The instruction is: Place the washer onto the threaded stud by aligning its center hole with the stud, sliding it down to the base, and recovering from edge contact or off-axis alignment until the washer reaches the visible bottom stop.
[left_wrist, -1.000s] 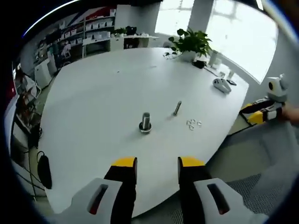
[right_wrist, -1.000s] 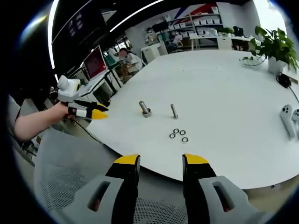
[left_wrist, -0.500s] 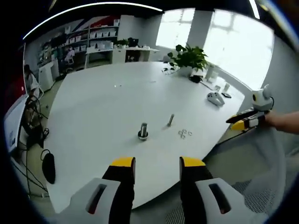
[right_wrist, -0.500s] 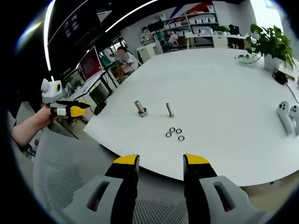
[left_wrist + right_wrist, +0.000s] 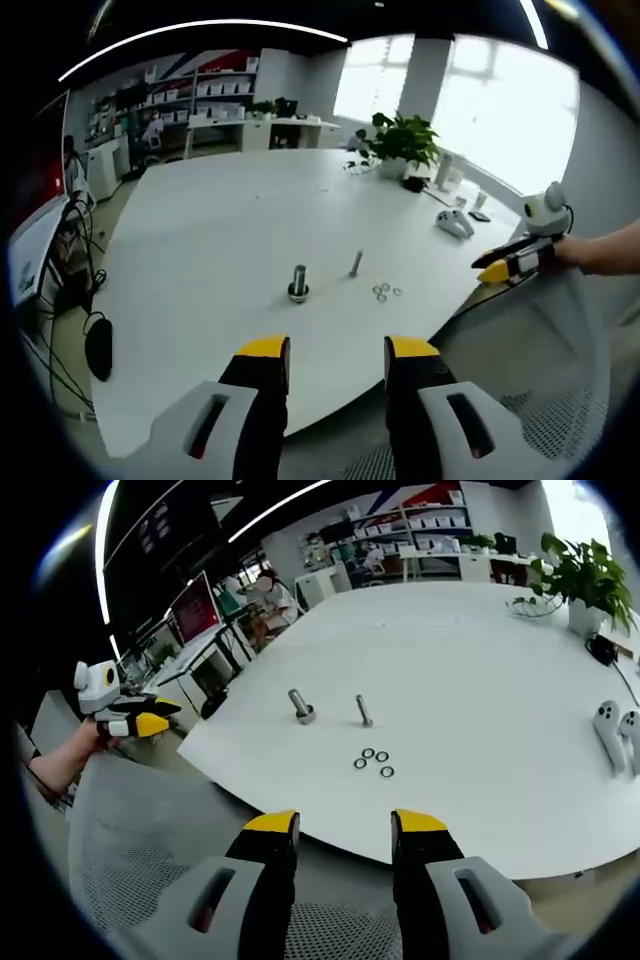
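Observation:
Two threaded studs stand on the white table (image 5: 220, 230): a thick one with a wide base (image 5: 298, 283) (image 5: 299, 706) and a thin one (image 5: 355, 263) (image 5: 364, 711). Several washers (image 5: 386, 292) (image 5: 371, 762) lie flat beside them, near the table's edge. My left gripper (image 5: 327, 350) is open and held off the table, short of its edge; it also appears in the right gripper view (image 5: 140, 719), held in a hand. My right gripper (image 5: 334, 825) is open too, off the table; in the left gripper view the right gripper (image 5: 510, 262) is out past the table's rim. Neither holds anything.
A potted plant (image 5: 402, 142) (image 5: 585, 580) and two white controllers (image 5: 453, 222) (image 5: 615, 736) sit on the table's far parts. A mesh chair (image 5: 150, 850) (image 5: 560, 380) is below both grippers. Desks, a monitor (image 5: 197, 610) and shelves stand beyond.
Both views have pulled back from the table, so studs and washers look smaller and farther. Each gripper has drifted outward in the other's view. Jaws stay open.

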Demonstrator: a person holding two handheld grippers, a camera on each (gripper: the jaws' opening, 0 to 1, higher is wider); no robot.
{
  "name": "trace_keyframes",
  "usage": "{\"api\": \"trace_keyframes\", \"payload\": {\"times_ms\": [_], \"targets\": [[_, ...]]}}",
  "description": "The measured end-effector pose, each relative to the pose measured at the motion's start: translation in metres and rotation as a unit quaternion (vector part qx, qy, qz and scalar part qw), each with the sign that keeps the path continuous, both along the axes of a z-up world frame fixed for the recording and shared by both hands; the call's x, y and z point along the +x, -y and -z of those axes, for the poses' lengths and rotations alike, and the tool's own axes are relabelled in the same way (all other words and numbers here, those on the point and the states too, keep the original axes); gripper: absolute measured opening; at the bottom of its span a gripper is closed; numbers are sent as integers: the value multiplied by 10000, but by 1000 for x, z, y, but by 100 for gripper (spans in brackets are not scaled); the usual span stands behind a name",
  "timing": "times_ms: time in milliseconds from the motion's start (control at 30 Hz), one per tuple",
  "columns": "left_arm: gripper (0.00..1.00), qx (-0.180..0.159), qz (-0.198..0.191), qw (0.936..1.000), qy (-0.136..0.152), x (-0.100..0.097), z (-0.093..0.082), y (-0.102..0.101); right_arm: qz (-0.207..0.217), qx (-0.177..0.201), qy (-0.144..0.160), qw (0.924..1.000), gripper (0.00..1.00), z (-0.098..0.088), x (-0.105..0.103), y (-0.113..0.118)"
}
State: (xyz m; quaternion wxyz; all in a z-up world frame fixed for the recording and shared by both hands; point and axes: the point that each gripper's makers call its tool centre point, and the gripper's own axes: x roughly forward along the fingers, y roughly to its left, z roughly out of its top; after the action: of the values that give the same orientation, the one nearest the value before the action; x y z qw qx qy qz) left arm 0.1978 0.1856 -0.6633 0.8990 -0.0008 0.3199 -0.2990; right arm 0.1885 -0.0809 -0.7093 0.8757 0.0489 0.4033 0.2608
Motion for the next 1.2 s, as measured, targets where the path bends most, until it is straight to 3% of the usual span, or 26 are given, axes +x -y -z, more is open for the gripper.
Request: {"api": "trace_keyframes", "payload": {"times_ms": [167,333,567,733,1200], "targets": [[36,134,74,9998,117,-1,-1,-1,89,31,31,10000,39,-1,2,3],[36,-17,-35,9999,145,-6,0,0,86,14,39,10000,39,-1,2,3],[35,136,183,9996,182,-7,5,3,181,57,47,9998,38,-2,3,5],[35,-39,249,9997,-29,-9,10,6,158,55,45,9999,37,-2,3,3],[34,-171,257,9995,68,-8,5,8,273,22,71,9996,37,-3,5,7]]}}
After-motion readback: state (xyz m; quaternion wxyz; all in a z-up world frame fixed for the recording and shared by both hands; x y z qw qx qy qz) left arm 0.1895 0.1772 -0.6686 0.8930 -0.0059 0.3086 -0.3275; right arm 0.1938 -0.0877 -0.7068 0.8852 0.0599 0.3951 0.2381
